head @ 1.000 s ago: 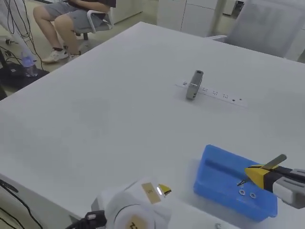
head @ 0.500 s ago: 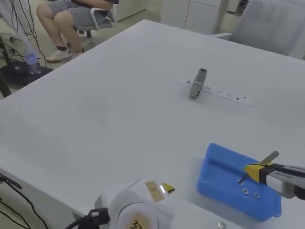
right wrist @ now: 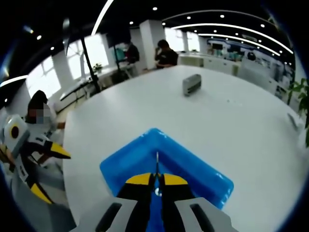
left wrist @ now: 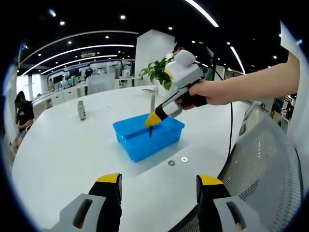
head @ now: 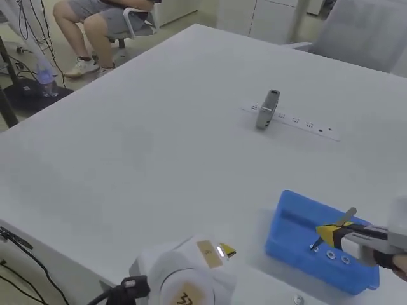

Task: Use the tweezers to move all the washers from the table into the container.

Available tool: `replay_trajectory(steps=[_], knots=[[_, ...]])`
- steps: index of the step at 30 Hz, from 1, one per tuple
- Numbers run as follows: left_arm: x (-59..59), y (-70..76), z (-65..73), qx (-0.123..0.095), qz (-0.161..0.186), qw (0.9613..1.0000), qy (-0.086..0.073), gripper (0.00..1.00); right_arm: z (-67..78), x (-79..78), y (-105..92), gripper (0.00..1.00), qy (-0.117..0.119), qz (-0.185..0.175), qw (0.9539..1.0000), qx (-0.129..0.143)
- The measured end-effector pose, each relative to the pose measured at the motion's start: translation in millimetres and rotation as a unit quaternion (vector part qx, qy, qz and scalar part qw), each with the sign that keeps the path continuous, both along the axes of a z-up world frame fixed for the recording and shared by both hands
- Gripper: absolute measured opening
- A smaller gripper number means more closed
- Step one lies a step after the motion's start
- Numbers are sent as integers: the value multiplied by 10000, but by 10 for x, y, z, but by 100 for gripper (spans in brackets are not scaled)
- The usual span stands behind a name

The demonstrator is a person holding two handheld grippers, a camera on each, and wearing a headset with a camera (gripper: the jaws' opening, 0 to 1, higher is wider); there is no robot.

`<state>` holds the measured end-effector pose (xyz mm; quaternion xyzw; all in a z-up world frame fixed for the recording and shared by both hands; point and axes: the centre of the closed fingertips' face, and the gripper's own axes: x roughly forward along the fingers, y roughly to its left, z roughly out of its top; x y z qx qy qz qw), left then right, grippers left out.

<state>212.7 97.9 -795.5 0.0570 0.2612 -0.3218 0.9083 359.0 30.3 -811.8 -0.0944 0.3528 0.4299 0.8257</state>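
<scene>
We see the right hand-held gripper (right wrist: 156,178) with its jaws closed on the tweezers (right wrist: 157,166), gripping them near the middle; in the right gripper view they run straight ahead along the jaws, tips out in front over the blue container (right wrist: 125,166). In the head view their long axis is slanted: the blunt end sticks up and to the right behind the jaws, and the tips point down and to the left, inside the container's outline. In the left gripper view the tips aim down into the open top; whether they hold anything is too small for us to tell. Two washers (head: 331,255) lie on the container's floor, side by side, just beside the tips; two more lie on the desk (left wrist: 72,145) in the left gripper view, near the container's wall. The left hand-held gripper (left wrist: 159,180) hangs at the desk's near edge with its jaws wide apart and nothing between them. A small grey box (head: 269,109) stands well apart from the container.
</scene>
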Motion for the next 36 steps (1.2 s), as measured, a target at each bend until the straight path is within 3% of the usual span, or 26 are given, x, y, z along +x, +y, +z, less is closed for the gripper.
replay_trajectory(steps=[8,14,25,36], knots=[[-4,-4,7,1,-3,10000,-8,62,-58,26,-50,3,-88,77,9999,-118],[-8,-6,12,-2,-3,10000,-10,62,-20,21,-77,4,-182,82,9997,-160],[-18,-16,7,15,-42,10000,6,62,211,-18,-46,4,-438,202,9988,25],[-19,-23,-7,16,-75,10000,19,62,463,-241,-30,4,-553,372,9976,207]])
